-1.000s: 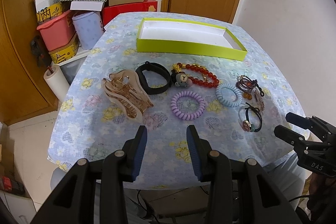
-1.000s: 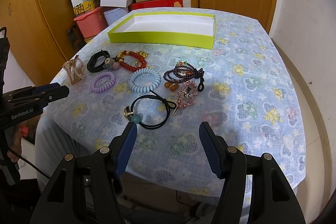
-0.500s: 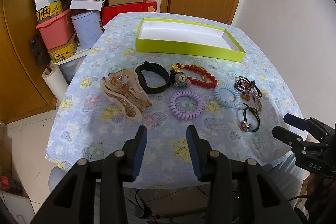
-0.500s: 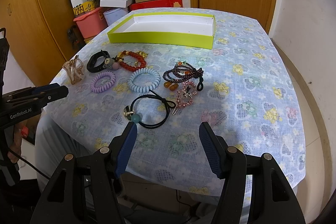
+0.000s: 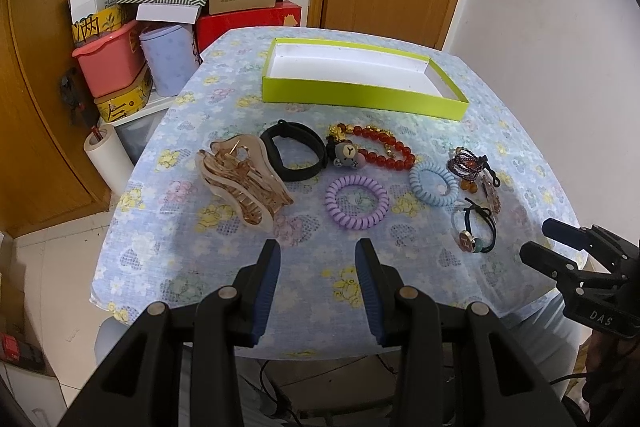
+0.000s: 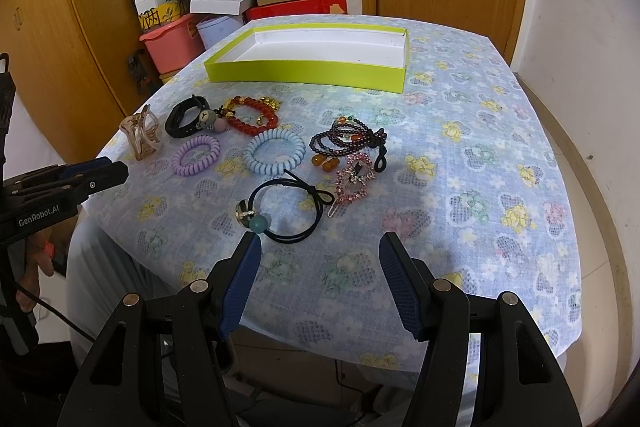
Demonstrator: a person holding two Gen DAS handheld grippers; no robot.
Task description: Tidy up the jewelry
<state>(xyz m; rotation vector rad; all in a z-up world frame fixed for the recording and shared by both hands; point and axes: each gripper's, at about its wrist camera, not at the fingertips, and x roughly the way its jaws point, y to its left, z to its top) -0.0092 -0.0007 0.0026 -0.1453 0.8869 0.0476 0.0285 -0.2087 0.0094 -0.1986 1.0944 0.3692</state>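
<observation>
Left gripper (image 5: 318,255) and right gripper (image 6: 320,247) hover at the near edge of the table (image 6: 500,155), jaws spread, gripping nothing. The jewelry lies in a band across the cloth, running from 9 to 3 o'clock in the left wrist view: hair claw (image 5: 244,183), long axis from 11 to 5 o'clock; black band (image 5: 294,155); red bead bracelet (image 5: 380,151); purple coil tie (image 5: 357,202); blue coil tie (image 5: 434,184); dark bead strand (image 6: 348,141); pink heart clip (image 6: 354,183), pointing toward 7 o'clock; black elastic tie (image 6: 286,211), nearest the right gripper at 11 o'clock. The green tray (image 6: 304,73) sits at 12 o'clock, long axis left–right. Bare cloth lies at 3 o'clock in the right wrist view.
</observation>
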